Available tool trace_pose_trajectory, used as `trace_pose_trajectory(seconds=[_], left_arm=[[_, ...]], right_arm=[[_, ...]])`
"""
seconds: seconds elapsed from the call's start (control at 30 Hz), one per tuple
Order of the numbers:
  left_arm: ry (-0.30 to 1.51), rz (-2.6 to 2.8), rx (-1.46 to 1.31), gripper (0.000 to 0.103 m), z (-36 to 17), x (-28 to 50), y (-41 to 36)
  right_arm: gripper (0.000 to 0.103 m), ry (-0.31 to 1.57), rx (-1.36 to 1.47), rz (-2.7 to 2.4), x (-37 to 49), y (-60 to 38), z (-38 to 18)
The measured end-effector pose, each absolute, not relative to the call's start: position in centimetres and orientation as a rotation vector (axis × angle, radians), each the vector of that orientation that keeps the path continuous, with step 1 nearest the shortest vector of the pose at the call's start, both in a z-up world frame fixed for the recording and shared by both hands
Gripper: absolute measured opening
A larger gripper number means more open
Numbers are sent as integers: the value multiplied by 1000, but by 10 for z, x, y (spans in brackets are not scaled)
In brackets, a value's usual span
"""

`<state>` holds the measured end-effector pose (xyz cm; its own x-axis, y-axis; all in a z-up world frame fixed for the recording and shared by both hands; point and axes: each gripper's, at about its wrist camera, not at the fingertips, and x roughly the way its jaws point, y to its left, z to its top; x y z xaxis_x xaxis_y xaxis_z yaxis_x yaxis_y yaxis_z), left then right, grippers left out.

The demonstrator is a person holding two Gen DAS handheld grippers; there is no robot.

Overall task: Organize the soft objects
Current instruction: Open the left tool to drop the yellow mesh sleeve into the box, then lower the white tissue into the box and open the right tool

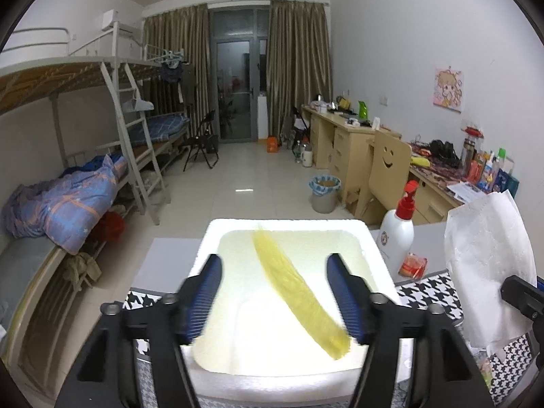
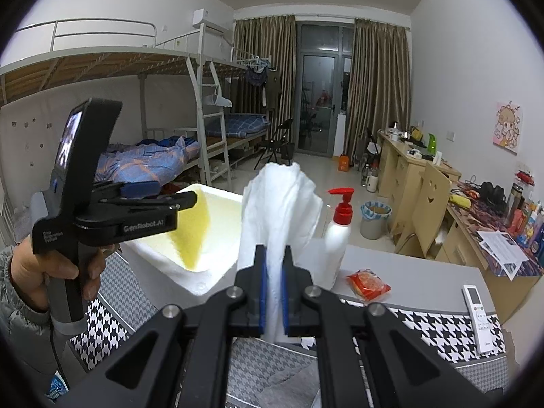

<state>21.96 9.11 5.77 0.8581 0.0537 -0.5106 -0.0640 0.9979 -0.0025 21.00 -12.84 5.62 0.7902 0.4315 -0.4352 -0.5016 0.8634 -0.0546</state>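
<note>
A white foam box (image 1: 217, 234) stands on the table. A yellow soft cloth (image 1: 299, 292) is in mid-air over the box, just off the right finger of my left gripper (image 1: 277, 268), which is open above the box. In the right wrist view the left gripper (image 2: 159, 200) hangs over the box (image 2: 190, 278) with the yellow cloth (image 2: 195, 231) below it. My right gripper (image 2: 273, 255) is shut on a white soft cloth (image 2: 282, 204) and holds it up to the right of the box; it also shows in the left wrist view (image 1: 489, 255).
A white pump bottle with a red top (image 2: 338, 227), a red snack packet (image 2: 367, 284) and a white remote (image 2: 477, 316) lie on the table right of the box. A houndstooth cloth (image 2: 425, 326) covers the near table. Desks and a chair (image 2: 428, 204) stand right, bunk beds left.
</note>
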Motion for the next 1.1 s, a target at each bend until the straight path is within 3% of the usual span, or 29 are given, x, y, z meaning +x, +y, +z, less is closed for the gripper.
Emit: trace_pose_trajectory(seconds=[0.3, 0.5, 1.1], left_arm=[[478, 89, -40, 97, 66, 201, 100], [436, 102, -39, 102, 70, 189, 106], [404, 171, -61, 102, 66, 163, 130]], right_arm=[[10, 426, -185, 525, 217, -114, 59], [10, 431, -180, 563, 221, -102, 61], [10, 468, -161, 634, 237, -74, 63]])
